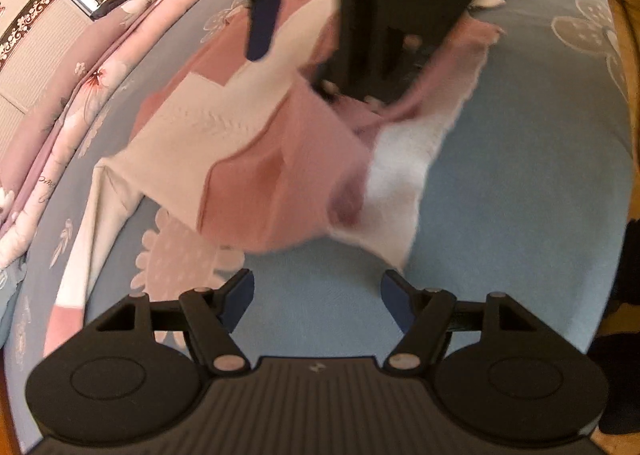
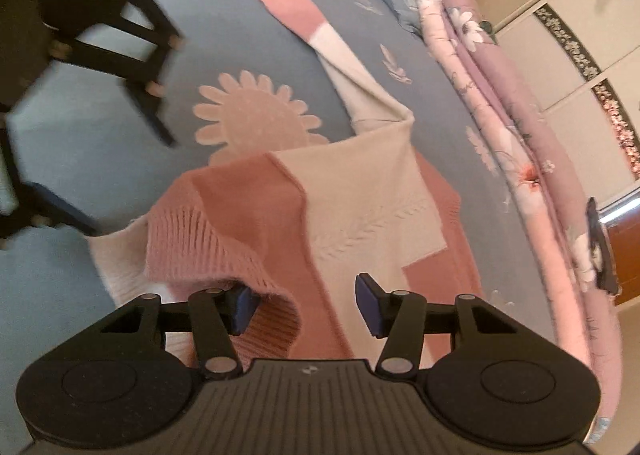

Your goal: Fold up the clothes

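left wrist view first: the left tool (image 1: 318, 295) hangs over bare blue bedsheet (image 1: 500, 215) at the 6 o'clock edge, its jaws standing well apart with nothing between them. straight ahead, toward 12 o'clock, lies the pink and cream sweater (image 1: 248, 159), spread partly flat on the bed, with one cream sleeve (image 1: 100, 223) trailing off toward 8 o'clock. above it, at 12 to 1 o'clock, the right tool (image 1: 320, 55) is blurred, and a flap of the sweater rises toward it. a rolled floral quilt (image 1: 80, 87) runs along the 9 to 11 o'clock edge.

right wrist view: the right tool (image 2: 304, 305) sits over the sweater (image 2: 360, 215) at 6 o'clock. its jaws are partly open, and the pink ribbed hem (image 2: 224, 259) drapes over the left finger (image 2: 242, 309) and sags into the gap; the right finger stands clear of the cloth. whether the hem is truly pinched i cannot tell; it looks hooked, not clamped. the long sleeve (image 2: 320, 35) stretches away toward 12 o'clock, and the left tool (image 2: 132, 127) shows blurred at 10 o'clock.

the step in hand looks like folding the hem side across the body. next, the right tool needs a firm bite on the ribbed edge, while the left tool comes in to take the other corner or the loose sleeve, so the fold lands square.
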The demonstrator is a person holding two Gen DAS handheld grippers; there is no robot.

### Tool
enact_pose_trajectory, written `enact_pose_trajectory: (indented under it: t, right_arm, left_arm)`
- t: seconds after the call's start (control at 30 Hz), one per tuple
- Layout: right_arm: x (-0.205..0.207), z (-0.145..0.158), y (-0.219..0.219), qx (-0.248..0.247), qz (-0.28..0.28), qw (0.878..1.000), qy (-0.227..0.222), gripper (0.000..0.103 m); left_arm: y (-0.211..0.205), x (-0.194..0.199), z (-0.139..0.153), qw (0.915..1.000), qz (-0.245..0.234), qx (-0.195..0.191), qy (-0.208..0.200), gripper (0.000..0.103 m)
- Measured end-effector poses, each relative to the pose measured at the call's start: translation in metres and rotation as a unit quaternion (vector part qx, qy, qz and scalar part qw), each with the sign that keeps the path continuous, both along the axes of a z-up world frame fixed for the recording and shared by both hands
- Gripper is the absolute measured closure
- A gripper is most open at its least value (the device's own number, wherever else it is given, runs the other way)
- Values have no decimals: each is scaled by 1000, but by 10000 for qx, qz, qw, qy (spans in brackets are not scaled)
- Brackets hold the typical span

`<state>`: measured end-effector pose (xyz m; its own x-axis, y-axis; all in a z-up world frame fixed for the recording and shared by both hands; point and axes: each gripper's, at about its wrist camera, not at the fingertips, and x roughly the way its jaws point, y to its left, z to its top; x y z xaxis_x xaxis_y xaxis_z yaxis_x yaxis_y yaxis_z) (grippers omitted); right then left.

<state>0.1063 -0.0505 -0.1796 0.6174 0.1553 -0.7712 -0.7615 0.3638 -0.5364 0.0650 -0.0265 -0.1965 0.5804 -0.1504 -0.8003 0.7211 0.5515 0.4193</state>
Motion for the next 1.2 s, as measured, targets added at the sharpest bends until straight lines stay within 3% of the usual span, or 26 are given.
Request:
enact_pose_trajectory:
  t: [0.1, 0.2, 0.3, 0.37, 0.43, 0.5, 0.6, 0.7, 0.77, 0.97, 1.03, 1.07, 1.1, 1.2]
  right_arm:
    - [-8, -2, -2, -43, 123, 9999, 84, 46]
    - [-13, -6, -4, -69, 112, 9998, 180, 46]
    - [-14, -5, -5, -50, 12, 9997, 233, 46]
    - [-15, -4, -7, -35, -57, 9996, 279, 46]
    - [-18, -2, -10, 3, -100, 9993, 369, 46]
    - [-23, 1, -13, 60, -135, 9988, 477, 45]
    - [-35, 5, -18, 139, -140, 9975, 674, 44]
    - [-47, 9, -21, 214, -116, 9971, 720, 35]
    - [-54, 10, -21, 267, -42, 9981, 553, 19]
    - [-60, -8, -7, 93, 363, 9987, 356, 19]
    - [-60, -14, 0, -85, 481, 9988, 37, 28]
    - [-58, -15, 2, -127, 487, 9987, 93, 54]
    - [-53, -14, 5, -113, 399, 9987, 285, 94]
    - [-45, -4, 8, 170, 171, 9960, 858, 97]
  left_arm:
    - [3, 10, -2, 9999, -77, -113, -90, 24]
    - [2, 12, -7, 9968, -616, 146, -481, 25]
    - [2, 6, -11, 9828, -1542, 364, -949, 25]
    - [3, 3, -10, 9758, -1871, 349, -1080, 38]
    - [4, 6, -3, 9800, -1794, 163, -851, 71]
    - [5, 10, 3, 9847, -1629, -70, -614, 88]
    - [12, 23, 15, 9939, -719, -796, -246, 92]
    - [23, 36, 23, 9912, 15, -1319, -51, 93]
    - [27, 39, 25, 9892, 231, -1447, -25, 93]
    - [30, 39, 25, 9879, 319, -1520, -25, 92]
    - [30, 38, 26, 9879, 306, -1518, -24, 89]
    - [31, 37, 27, 9880, 313, -1514, -21, 88]
    - [33, 35, 26, 9882, 319, -1498, -22, 85]
    - [35, 29, 24, 9899, 253, -1395, -34, 84]
